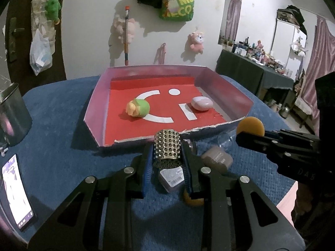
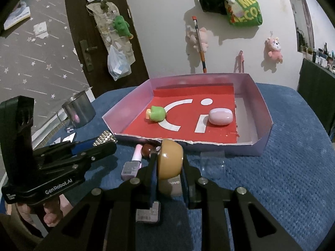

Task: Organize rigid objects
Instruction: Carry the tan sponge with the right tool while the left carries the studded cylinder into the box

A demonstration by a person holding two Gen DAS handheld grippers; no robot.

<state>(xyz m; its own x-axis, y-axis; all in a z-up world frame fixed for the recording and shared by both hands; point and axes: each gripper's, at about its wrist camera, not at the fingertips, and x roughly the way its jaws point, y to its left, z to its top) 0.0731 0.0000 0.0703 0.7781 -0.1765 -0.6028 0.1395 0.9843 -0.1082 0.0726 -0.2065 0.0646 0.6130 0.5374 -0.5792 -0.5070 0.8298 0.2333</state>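
Left wrist view: the perforated metal cylinder (image 1: 166, 148) sits upright between the left gripper (image 1: 166, 159) pads, which are closed tight on its sides, and it hangs above the blue cloth (image 1: 62, 146) just short of the torn near edge of the red tray (image 1: 228, 87). Off to the right in that view, the right gripper (image 1: 249, 135) is clamped on a tan rounded object (image 1: 250, 125) (the right wrist view shows the same piece (image 2: 170, 161) squeezed between its pads, glossy and dome-shaped).

Inside the tray lie a green and yellow toy (image 1: 138, 109) on the left part of the red floor and a pale pink oval case (image 1: 202, 103) toward the right, well apart from each other.

On the cloth under and between the grippers are a nail polish bottle (image 2: 134, 164) with a pink cap, a small brown round piece (image 2: 147, 149) beside it, a grey-brown box (image 1: 217, 160), a labelled flat piece (image 1: 171, 177) and a clear plastic item (image 2: 211, 160) close to the tray front.

Farther left stand a metal mug (image 2: 80, 109) and a lit phone (image 1: 16, 192). Plush toys (image 1: 196, 40) and a green bag (image 1: 178, 4) hang on the wall behind.
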